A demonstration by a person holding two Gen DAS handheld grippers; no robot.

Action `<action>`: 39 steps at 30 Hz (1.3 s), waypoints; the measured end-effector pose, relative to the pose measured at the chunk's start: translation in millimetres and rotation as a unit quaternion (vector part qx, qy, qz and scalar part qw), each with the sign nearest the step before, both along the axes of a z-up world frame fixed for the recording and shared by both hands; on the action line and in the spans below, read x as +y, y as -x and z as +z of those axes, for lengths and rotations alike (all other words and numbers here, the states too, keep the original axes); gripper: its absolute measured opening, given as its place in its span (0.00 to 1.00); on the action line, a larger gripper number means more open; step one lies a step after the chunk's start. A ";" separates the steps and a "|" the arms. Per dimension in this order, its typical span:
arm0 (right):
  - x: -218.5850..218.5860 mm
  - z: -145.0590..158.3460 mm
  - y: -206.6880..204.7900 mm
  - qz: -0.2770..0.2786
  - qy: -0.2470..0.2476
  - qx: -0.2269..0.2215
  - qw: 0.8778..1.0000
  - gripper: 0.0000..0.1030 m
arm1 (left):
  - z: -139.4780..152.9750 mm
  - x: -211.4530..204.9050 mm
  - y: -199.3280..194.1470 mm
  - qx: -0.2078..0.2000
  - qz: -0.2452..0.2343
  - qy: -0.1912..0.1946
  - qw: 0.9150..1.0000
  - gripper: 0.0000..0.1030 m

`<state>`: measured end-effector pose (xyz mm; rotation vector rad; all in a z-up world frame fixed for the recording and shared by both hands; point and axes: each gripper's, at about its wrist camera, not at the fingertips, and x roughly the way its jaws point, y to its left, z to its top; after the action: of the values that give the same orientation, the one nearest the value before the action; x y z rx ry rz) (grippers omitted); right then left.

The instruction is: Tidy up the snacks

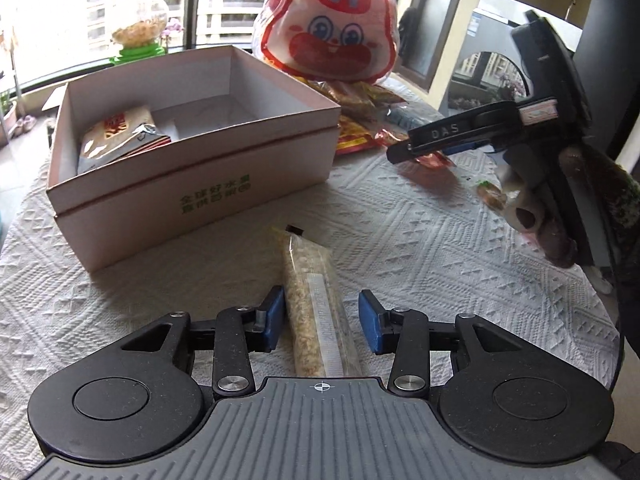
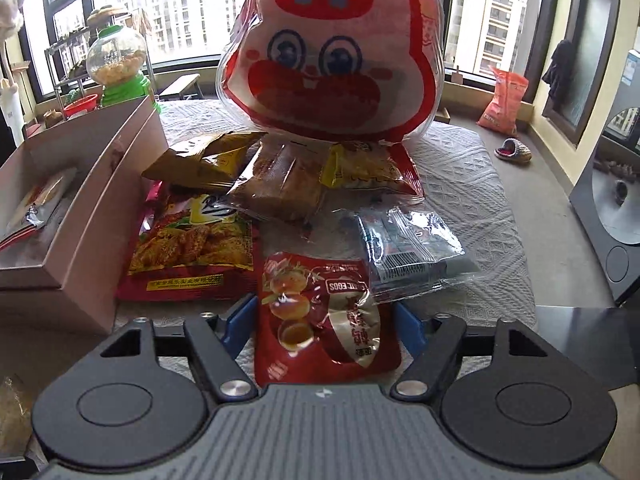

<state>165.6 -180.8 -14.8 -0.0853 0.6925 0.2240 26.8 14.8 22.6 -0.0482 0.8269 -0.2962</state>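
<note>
On the desk (image 1: 400, 220) near us, our left gripper (image 1: 320, 320) straddles the oat bar (image 1: 312, 300), jaws spread; right gripper (image 2: 320, 324) brackets the red egg pack (image 2: 320, 312), unclenched. Center each, squeeze gently, lift into the far-left box (image 1: 192, 184).

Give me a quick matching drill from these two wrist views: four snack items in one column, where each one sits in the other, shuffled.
Items:
1. long clear snack stick
2. red egg packet
3. silver packet
4. rabbit-face bag

Places:
A. inside the pink box
B. between the open fingers of the right gripper
C. upright behind the snack pile
D. on the cloth between the open fingers of the left gripper

Pairs: 1-D, 2-B, 3-A, 4-C
</note>
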 end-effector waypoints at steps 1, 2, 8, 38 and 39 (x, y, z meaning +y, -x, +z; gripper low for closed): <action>-0.8 2.8 11.1 0.012 -0.015 0.003 1.000 0.69 | -0.1 -1.6 2.3 -0.004 0.002 -0.008 1.000 0.39; -0.4 5.2 24.2 0.024 -0.020 0.001 1.000 0.69 | -0.8 -3.4 5.3 -0.009 0.003 -0.018 1.000 0.37; 12.7 18.4 120.5 0.110 -0.006 -0.026 0.994 0.69 | 8.1 -10.5 32.3 -0.058 -0.012 -0.015 0.998 0.32; 82.5 116.7 81.7 0.162 -0.079 -0.122 0.976 0.72 | 30.4 82.9 10.9 -0.080 0.082 0.200 0.973 0.31; 92.9 125.2 66.8 0.169 -0.089 -0.115 0.975 0.75 | 24.0 82.0 9.7 -0.072 0.087 0.188 0.976 0.31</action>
<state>98.8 -87.9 110.3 -0.0556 0.4213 0.5926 17.0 96.8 46.7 -0.4465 0.6091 -0.2827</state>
